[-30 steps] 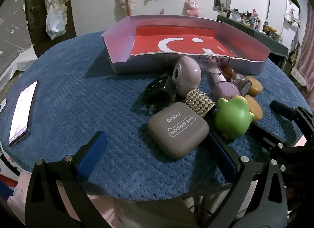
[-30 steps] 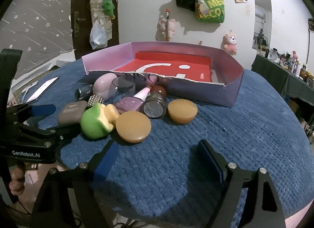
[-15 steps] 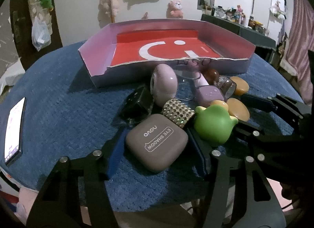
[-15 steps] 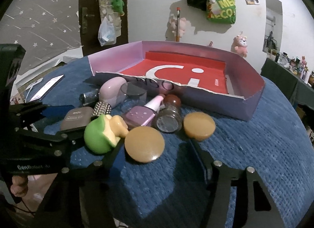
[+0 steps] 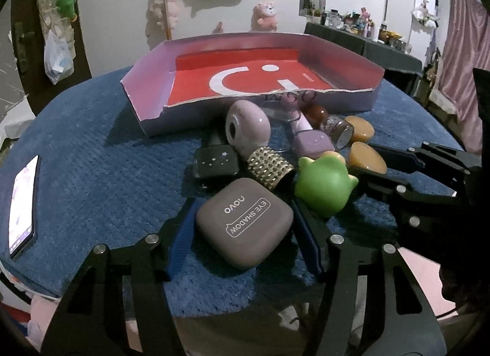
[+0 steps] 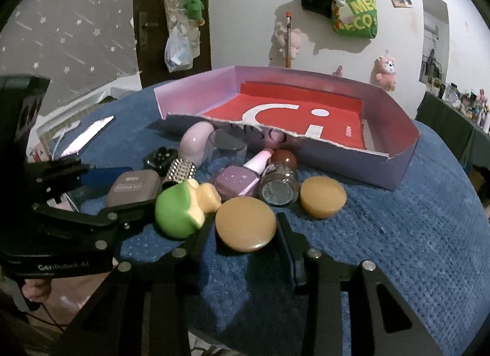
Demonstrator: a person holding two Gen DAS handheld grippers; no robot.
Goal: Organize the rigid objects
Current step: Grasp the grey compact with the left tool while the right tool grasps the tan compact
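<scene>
While both wide-spread grippers have closed in, the left gripper [image 5: 245,230] now brackets the eye-shadow case [image 5: 243,222] and the right gripper [image 6: 245,230] the tan disc [image 6: 246,223], jaws apart; the tray [image 5: 147,117] waits at 12 o'clock, so lifting comes next.

Both grippers sat low over the front edge. The left gripper [image 5: 243,227] was closing in, and the right gripper [image 6: 246,235] was too.
</scene>
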